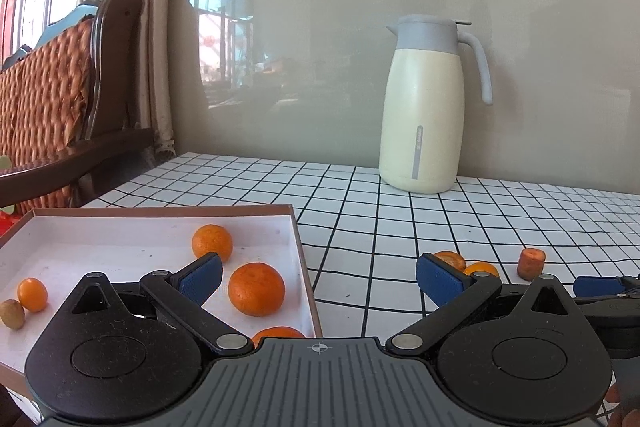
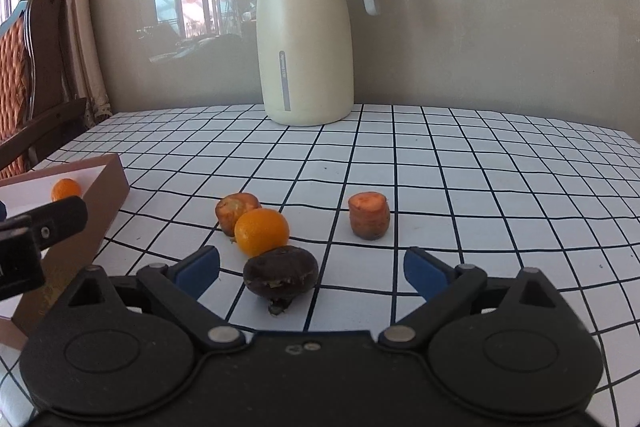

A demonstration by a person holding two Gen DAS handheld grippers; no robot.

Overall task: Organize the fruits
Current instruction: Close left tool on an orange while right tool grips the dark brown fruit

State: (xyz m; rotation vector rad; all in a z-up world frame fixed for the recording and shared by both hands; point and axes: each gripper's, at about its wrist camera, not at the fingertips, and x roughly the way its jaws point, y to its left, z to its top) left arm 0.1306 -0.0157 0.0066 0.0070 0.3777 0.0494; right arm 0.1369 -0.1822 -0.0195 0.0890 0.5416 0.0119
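Left hand-held gripper (image 1: 318, 277) spread wide, nothing between pads. Box (image 1: 298, 239) off its left side, oranges (image 1: 256, 289) inside. Right hand-held gripper (image 2: 312, 273) released too, gaping, nothing gripped; dark round fruit (image 2: 281, 270) just ahead between fingers on table (image 2: 480, 187), small orange (image 2: 261, 231) behind it, carrot chunk (image 2: 369, 215) ahead-right.
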